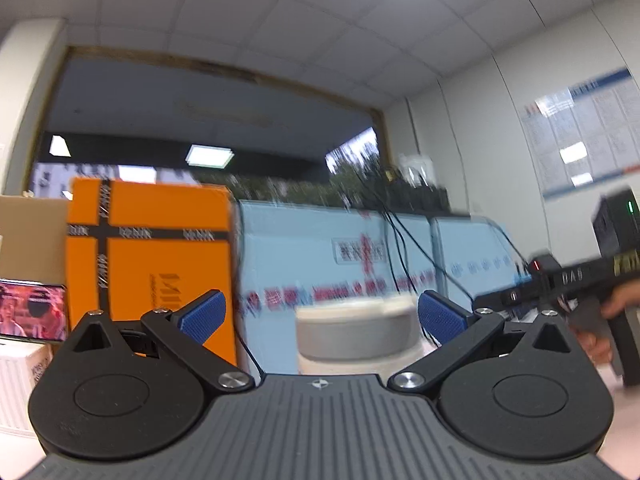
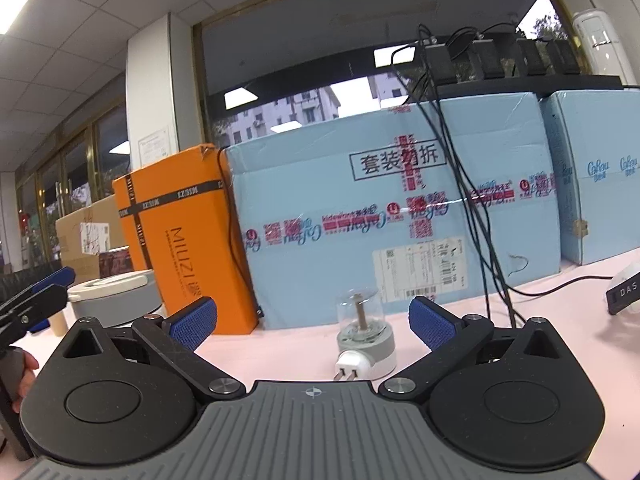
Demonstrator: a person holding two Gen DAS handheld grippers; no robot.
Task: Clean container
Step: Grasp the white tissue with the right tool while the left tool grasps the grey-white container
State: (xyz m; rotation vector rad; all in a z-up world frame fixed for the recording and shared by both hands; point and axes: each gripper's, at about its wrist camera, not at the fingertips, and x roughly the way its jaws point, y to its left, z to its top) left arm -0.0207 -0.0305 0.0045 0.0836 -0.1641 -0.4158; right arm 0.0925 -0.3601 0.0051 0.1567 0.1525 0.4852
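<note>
A round white container with a grey band and a white lid (image 1: 355,334) stands just ahead of my left gripper (image 1: 322,316), between its open blue pads, not gripped. It also shows at the left of the right wrist view (image 2: 114,296), with the left gripper's blue fingertips (image 2: 52,276) beside it. My right gripper (image 2: 312,322) is open and empty over the pink table (image 2: 280,344). A small plug-in night light with a clear dome (image 2: 362,332) lies on the table between its fingers.
An orange box (image 2: 180,236) and light blue cartons (image 2: 384,216) stand along the back of the table. Black cables (image 2: 476,200) hang down over the cartons. A brown cardboard box (image 2: 86,236) is at the far left. A black device (image 2: 624,294) lies at the right edge.
</note>
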